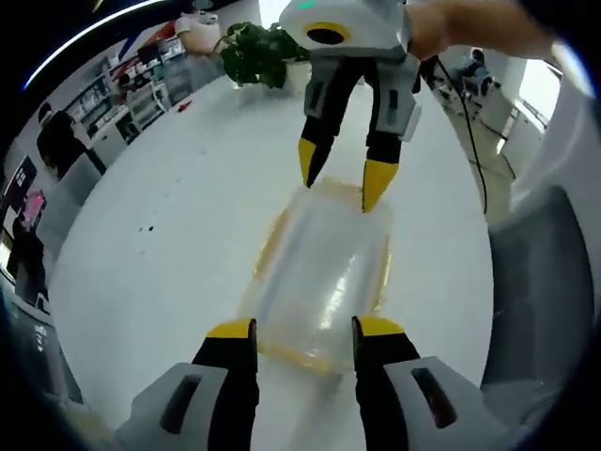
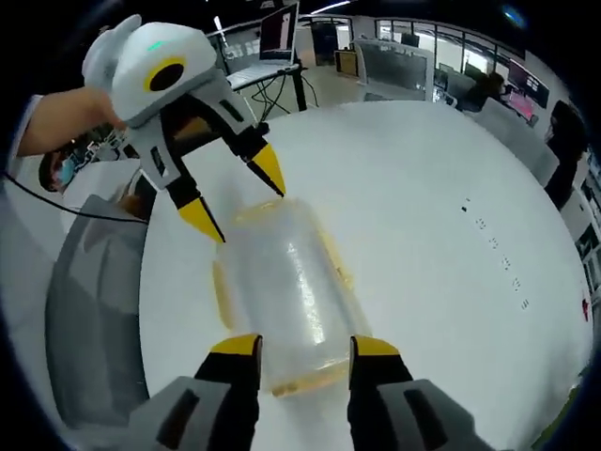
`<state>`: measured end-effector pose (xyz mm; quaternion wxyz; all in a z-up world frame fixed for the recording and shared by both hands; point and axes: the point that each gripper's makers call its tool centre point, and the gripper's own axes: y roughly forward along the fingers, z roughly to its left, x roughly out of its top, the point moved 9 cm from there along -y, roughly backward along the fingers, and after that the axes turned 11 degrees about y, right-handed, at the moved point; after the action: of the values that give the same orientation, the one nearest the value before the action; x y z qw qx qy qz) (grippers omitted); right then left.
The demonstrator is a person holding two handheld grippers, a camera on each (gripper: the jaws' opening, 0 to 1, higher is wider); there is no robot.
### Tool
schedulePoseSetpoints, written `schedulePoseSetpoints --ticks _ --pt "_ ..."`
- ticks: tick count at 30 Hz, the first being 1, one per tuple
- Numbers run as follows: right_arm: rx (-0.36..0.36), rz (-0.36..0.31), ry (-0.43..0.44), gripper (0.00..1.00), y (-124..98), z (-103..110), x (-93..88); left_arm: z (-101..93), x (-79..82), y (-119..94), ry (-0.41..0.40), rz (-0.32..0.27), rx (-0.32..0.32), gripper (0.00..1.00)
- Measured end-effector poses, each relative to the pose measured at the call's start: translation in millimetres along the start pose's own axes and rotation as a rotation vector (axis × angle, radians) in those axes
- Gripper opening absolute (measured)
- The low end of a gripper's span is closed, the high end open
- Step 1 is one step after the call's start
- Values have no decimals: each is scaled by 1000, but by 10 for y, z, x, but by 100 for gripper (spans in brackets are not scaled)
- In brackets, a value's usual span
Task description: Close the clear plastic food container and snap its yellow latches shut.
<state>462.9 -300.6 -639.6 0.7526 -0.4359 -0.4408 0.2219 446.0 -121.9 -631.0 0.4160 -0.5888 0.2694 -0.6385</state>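
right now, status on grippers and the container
Left gripper open at one end of container. Right gripper open at the opposite end. Lid on. Nothing in the way.

Left tool point(image 1: 302, 331): black jaws with yellow tips, spread apart, pointing out over the white desk point(image 1: 169, 216) toward its far edge. Right tool point(image 1: 343, 175): seen opposite, descending from a white housing held by a bare hand point(image 1: 460, 28); its jaws are likewise parted, tips aimed downward. In the right gripper view, the right tool point(image 2: 305, 349) stands open, and the left tool point(image 2: 237, 195) faces it, jaws apart, a forearm point(image 2: 56, 117) behind.
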Motion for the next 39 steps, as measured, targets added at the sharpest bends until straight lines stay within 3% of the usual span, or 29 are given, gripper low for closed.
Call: schedulePoseSetpoints --ticks 15,26,39 --pt "54 -40 -95 30 88 62 124 -9 202 104 75 -34 -28 37" --pt "90 -74 -130 30 175 121 191 -16 273 205 86 -38 -40 37" --pt "77 -89 -127 30 190 40 203 -80 289 265 107 -27 -42 37"
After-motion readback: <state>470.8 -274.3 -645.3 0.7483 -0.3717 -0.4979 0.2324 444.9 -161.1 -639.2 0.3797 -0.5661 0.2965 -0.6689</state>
